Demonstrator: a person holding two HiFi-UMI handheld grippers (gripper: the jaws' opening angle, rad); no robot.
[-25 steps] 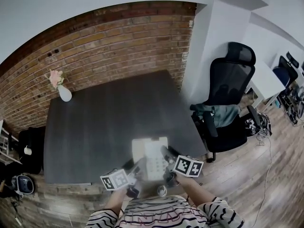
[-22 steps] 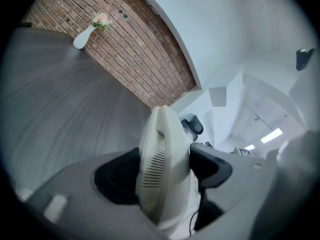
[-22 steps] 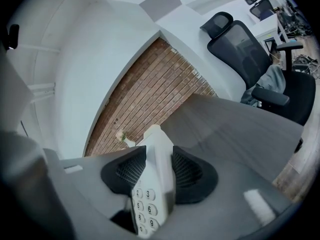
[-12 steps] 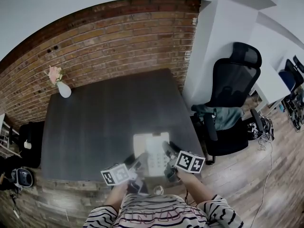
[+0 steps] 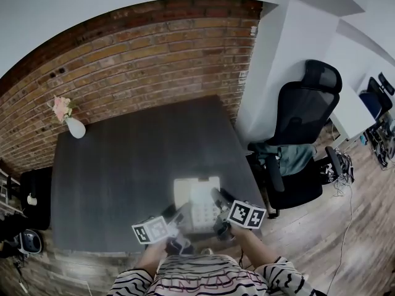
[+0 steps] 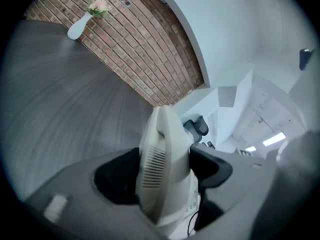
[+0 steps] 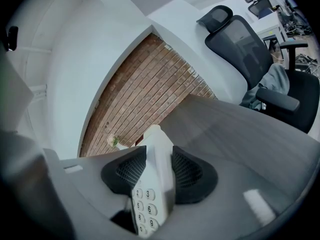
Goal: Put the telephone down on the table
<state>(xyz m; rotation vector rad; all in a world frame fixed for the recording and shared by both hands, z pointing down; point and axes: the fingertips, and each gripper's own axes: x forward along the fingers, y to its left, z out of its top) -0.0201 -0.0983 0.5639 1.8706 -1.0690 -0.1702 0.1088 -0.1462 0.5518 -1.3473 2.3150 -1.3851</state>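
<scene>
A white desk telephone (image 5: 197, 205) with a keypad hangs over the near part of the dark table (image 5: 123, 177), gripped from both sides. My left gripper (image 5: 178, 219) is shut on its left edge; in the left gripper view the phone's vented side (image 6: 162, 169) fills the gap between the dark pads (image 6: 117, 176). My right gripper (image 5: 218, 207) is shut on its right edge, and the right gripper view shows the number keys (image 7: 145, 204) just below the pads (image 7: 192, 176). I cannot tell whether the phone touches the tabletop.
A white vase with pink flowers (image 5: 74, 127) stands at the table's far left corner, against the brick wall (image 5: 142, 60). A black office chair (image 5: 302, 122) with cloth on its seat stands right of the table. A dark bag (image 5: 37, 196) sits on the floor at the left.
Both grippers have carried the phone farther in over the table; the table's front edge now lies nearer to me than the phone. The grips look unchanged.
</scene>
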